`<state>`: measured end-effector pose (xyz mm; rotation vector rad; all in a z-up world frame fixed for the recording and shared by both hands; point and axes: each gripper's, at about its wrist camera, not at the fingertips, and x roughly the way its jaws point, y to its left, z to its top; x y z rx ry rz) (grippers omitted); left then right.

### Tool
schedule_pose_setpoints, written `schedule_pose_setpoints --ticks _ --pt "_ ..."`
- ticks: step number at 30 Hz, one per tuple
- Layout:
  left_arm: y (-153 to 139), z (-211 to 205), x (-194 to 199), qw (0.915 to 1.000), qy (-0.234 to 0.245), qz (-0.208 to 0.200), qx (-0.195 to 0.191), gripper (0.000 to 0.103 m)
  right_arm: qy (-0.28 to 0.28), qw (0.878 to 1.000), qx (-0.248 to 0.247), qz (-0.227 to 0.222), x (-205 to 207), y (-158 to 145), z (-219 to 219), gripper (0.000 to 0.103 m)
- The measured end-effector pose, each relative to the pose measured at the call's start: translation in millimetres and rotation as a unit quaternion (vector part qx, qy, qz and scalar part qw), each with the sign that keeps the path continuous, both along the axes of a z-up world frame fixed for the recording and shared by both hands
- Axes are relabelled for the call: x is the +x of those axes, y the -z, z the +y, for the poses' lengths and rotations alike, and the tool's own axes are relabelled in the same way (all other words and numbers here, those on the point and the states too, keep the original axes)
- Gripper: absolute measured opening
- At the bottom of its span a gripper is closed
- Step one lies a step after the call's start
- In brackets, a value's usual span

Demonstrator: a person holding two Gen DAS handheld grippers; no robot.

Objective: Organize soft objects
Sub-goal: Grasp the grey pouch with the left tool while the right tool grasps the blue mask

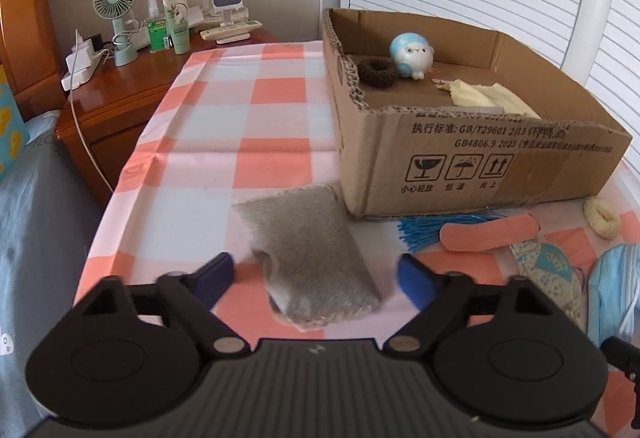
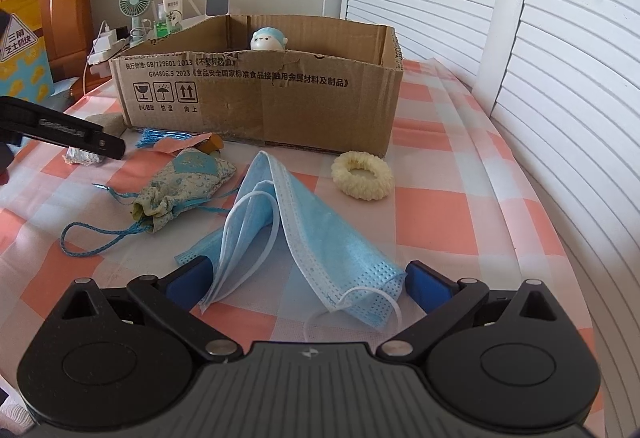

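A grey knitted sock (image 1: 312,246) lies on the checked tablecloth between the blue pads of my left gripper (image 1: 314,278). The pads stand apart from it, so that gripper is open. My right gripper (image 2: 306,280) is open around a crumpled blue face mask (image 2: 320,238) that rests loosely on the cloth. Behind stands an open cardboard box (image 1: 480,166) holding a blue-white plush toy (image 1: 412,56), a brown scrunchie (image 1: 376,72) and a cream cloth (image 1: 488,96). In front of the box lie a cream scrunchie (image 2: 362,176), a floral drawstring pouch (image 2: 184,178), a pink piece (image 1: 488,236) and a blue tassel (image 1: 424,232).
A wooden nightstand (image 1: 120,94) at the back left carries a small fan (image 1: 114,2), bottles and chargers. A bed (image 1: 36,218) borders the table's left edge. White louvred doors (image 2: 560,58) close off the right side. Bare checked cloth (image 1: 248,106) stretches left of the box.
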<state>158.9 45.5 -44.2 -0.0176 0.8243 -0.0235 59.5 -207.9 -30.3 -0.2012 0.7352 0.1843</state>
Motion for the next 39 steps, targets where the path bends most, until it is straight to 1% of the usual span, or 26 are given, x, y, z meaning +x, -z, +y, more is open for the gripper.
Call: schedule_pose_setpoints --ticks 5,9,12,14,19,22,24,26,27,28,29,30,31,32,33,34,35,37,39 --pt "1 -5 1 1.0000 0.004 -0.003 0.001 0.083 -0.026 1.000 -0.004 0.011 6 -3 4 0.103" --pt "1 -4 1 1.0000 0.004 -0.002 0.001 0.084 -0.035 0.999 -0.001 0.021 14 -5 10 0.103" --pt "1 -4 1 1.0000 0.004 -0.002 0.000 0.084 -0.033 0.999 -0.009 0.009 15 -11 15 0.103" --pt "1 -4 1 1.0000 0.005 -0.001 0.000 0.084 -0.035 0.999 -0.006 0.001 15 -16 16 0.103" --pt "1 -3 1 1.0000 0.004 -0.002 -0.002 0.084 -0.040 0.999 0.006 0.007 24 -19 20 0.103" --pt "1 -2 1 1.0000 0.002 -0.003 -0.004 0.084 -0.041 0.999 0.008 0.016 32 -17 24 0.099" --pt "0 -2 2 1.0000 -0.002 -0.003 -0.005 0.084 -0.037 0.999 0.000 0.021 33 -14 27 0.085" --pt "0 -1 2 1.0000 -0.007 -0.003 -0.005 0.083 -0.030 0.999 -0.007 0.025 33 -12 27 0.080" --pt "0 -1 2 0.9999 -0.010 -0.004 -0.001 0.082 -0.028 0.999 -0.008 0.024 32 -12 26 0.075" --pt "0 -2 2 0.9999 -0.011 -0.005 0.000 0.078 -0.027 0.999 -0.009 0.025 31 -12 26 0.071" --pt "0 -1 3 0.9999 -0.009 -0.007 0.000 0.075 -0.026 0.999 -0.011 0.026 30 -12 25 0.064" --pt "-1 -1 3 0.9999 -0.010 -0.009 0.000 0.070 -0.025 0.999 -0.013 0.026 29 -12 25 0.055" --pt "-1 -1 3 0.9999 -0.013 -0.010 0.000 0.065 -0.025 0.999 -0.014 0.027 28 -13 25 0.052" --pt "-2 0 3 0.9998 -0.014 -0.011 -0.001 0.063 -0.026 0.999 -0.015 0.027 27 -13 25 0.046" --pt "-2 1 3 0.9998 -0.015 -0.012 -0.003 0.058 -0.026 0.999 -0.016 0.026 26 -14 25 0.039" --pt "-2 3 3 0.9998 -0.016 -0.013 -0.005 0.053 -0.027 0.999 -0.019 0.024 25 -14 25 0.035" --pt "-3 5 2 0.9998 -0.015 -0.014 -0.007 0.051 -0.028 0.999 -0.021 0.024 25 -15 25 0.028" --pt "-4 9 1 0.9997 -0.011 -0.015 -0.014 0.045 -0.029 0.999 -0.021 0.021 23 -16 24 0.026" --pt "-5 12 -1 0.9997 -0.007 -0.014 -0.019 0.042 -0.028 0.999 -0.019 0.019 21 -18 22 0.023"
